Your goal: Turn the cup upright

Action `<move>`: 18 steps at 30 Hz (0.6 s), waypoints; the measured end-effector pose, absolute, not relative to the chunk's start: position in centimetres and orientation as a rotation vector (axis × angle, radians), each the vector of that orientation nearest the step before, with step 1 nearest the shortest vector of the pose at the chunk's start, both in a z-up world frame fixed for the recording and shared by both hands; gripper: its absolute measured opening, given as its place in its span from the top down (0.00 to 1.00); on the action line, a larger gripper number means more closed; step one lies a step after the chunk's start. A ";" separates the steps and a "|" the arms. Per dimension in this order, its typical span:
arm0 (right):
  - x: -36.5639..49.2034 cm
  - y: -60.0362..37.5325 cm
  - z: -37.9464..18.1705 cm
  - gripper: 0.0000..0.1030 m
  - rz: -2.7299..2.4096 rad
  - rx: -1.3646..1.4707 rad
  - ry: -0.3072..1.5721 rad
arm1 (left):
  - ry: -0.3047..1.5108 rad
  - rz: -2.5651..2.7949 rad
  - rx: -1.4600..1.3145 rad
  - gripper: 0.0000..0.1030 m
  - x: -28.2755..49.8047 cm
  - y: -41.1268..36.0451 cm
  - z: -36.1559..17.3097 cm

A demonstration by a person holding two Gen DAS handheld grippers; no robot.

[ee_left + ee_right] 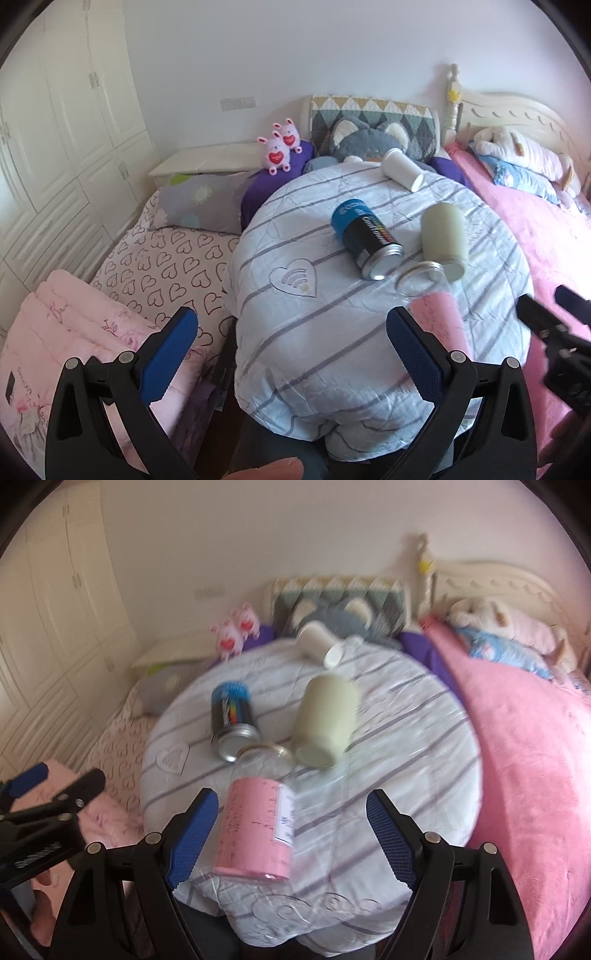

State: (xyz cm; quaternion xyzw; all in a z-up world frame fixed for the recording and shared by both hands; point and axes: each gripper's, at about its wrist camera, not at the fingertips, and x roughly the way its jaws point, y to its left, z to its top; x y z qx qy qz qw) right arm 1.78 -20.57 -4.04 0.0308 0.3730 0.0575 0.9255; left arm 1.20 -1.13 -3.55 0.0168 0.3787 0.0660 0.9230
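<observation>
Four vessels are seen lying on their sides on a round, stripe-covered quilt (406, 738), so nothing has been flipped yet; task is judged at its start, w/ grasp, lift, turn & set-down all left. Which one is "the cup" can't be told for certain. Nearest the right gripper (291, 830) is a clear glass w/ pink label (255, 830), mouth pointing away, its base approx. between the spread blue pads but apparently not touched. Just beyond it lies a pale green cup (325, 723), base toward the camera, its lower edge near or touching the glass's rim; contact can't be confirmed, as this view is blurred. Beside it to the left a black & blue can (231, 720) is lying, close to the glass mouth. Farther back, near the grey plush cat (369, 140), a white cup (402, 168) is tipped over, well apart from the others. The left gripper (291, 347) is held wide open over the quilt's near edge, nothing between its pads; the pink-label glass is seen just beyond its right finger. Around the quilt: heart-print sheet (177, 266), pink blanket (524, 757), two small pink bunny toys (279, 149), white wardrobe (66, 110). Soft bedding is judged a poor base, so a righted cup may topple.
</observation>
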 end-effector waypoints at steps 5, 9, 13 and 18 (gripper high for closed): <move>-1.0 -22.6 -3.0 0.19 0.062 0.092 0.718 | 0.796 0.084 0.034 0.00 0.1 -2.6 -4.0; -2.0 -23.8 -3.9 0.19 0.038 0.124 0.739 | 0.816 0.060 0.048 0.00 -0.4 -3.8 -4.6; -2.2 -24.3 -4.4 0.19 0.040 0.141 0.750 | 0.809 0.055 0.050 0.00 -0.8 -4.3 -4.3; -2.4 -24.6 -4.3 0.19 0.049 0.148 0.740 | 0.805 0.058 0.049 0.00 -1.0 -4.4 -4.1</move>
